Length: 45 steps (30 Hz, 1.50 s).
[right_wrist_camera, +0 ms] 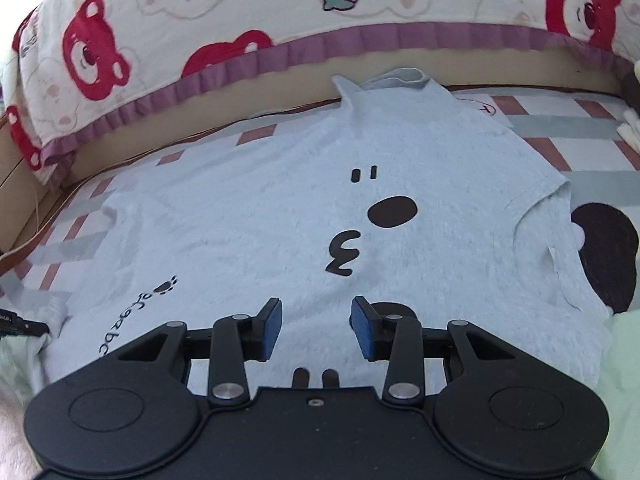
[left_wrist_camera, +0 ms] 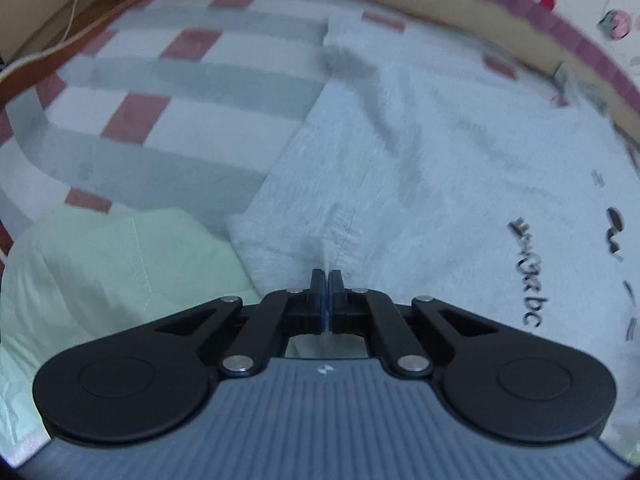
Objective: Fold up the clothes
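To the left of the left gripper lies a pale green cloth, bunched up just beside the gripper's body, and past it stretches the checked sheet with its grey bands and red squares. The left gripper's jaws are pressed together, and a small ridge of the light blue T-shirt rises right at their tips; whether cloth is actually pinched between them cannot be told from this view. Ahead and to the right of that gripper the shirt spreads flat, its black lettering running along the right side. In the right wrist view the same T-shirt lies face up on the sheet, reaching from directly under the gripper to its collar far ahead. The right gripper stands wide open with nothing between its blue pads, hovering over the shirt's lower part. Ahead and slightly right of it sits the printed dog face, and far right a dark brown ear patch. Beyond the collar, a blanket with red bears hangs along the bed edge.
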Motion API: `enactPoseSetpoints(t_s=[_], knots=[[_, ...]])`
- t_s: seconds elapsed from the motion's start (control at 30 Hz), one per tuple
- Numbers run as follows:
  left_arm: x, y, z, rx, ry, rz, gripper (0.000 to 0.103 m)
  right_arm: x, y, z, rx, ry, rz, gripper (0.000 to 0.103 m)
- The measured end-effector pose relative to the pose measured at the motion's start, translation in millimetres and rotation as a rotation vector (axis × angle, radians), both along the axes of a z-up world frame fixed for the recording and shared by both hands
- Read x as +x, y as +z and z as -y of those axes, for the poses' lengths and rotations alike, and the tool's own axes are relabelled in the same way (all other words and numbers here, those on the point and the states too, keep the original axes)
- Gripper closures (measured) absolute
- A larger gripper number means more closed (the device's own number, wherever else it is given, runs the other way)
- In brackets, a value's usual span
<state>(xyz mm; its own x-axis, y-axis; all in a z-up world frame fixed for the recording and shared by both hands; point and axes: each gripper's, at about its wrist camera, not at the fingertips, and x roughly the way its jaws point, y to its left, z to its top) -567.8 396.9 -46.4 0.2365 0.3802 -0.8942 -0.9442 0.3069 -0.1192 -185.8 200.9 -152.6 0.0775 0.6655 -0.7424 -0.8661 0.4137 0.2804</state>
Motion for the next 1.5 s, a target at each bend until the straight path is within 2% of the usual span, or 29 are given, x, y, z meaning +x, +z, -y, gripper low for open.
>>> enactPoseSetpoints(t_s=[0.17,0.4,0.53,0.63,0.73,0.8,1.0,1.1,1.17,1.37,1.4,1.5], knots=[[-27,21,16,0.124,0.077,0.041,0.102,11,6,10,-0.002,-0.026,-0.004,0.059],[-72,43,37,0.262,0.208,0.127,0.102,26,0,58,-0.016,-0.014,-0.031,0.059],[-75,46,28,0.258,0.194,0.204,0.102,30,-1,94,-0.002,0.025,-0.076,0.059],[-68,47,32,0.309,0.165,0.215,0.102,26,2,120,0.01,0.058,-0.07,0.058],[-64,46,34,0.301,0.166,0.208,0.102,15,5,143,0.016,0.071,-0.039,0.049],[-63,45,32,0.282,0.162,0.208,0.102,7,3,155,0.009,0.062,-0.039,0.048],[-69,39,23,0.214,0.189,0.259,0.102,-3,-12,182,0.009,0.006,-0.142,0.048],[-72,40,22,0.234,0.229,0.27,0.102,1,-15,192,0.013,-0.018,-0.183,0.048],[-67,40,23,0.233,0.21,0.247,0.102,2,-14,199,0.008,-0.03,-0.2,0.048],[-52,39,23,0.231,0.151,0.178,0.102,-4,-26,213,0.027,-0.007,-0.42,0.048],[-49,39,24,0.23,0.142,0.166,0.101,-7,-29,213,0.031,-0.012,-0.425,0.046],[-42,39,24,0.228,0.115,0.133,0.097,-15,-37,210,0.007,-0.094,-0.277,0.038]])
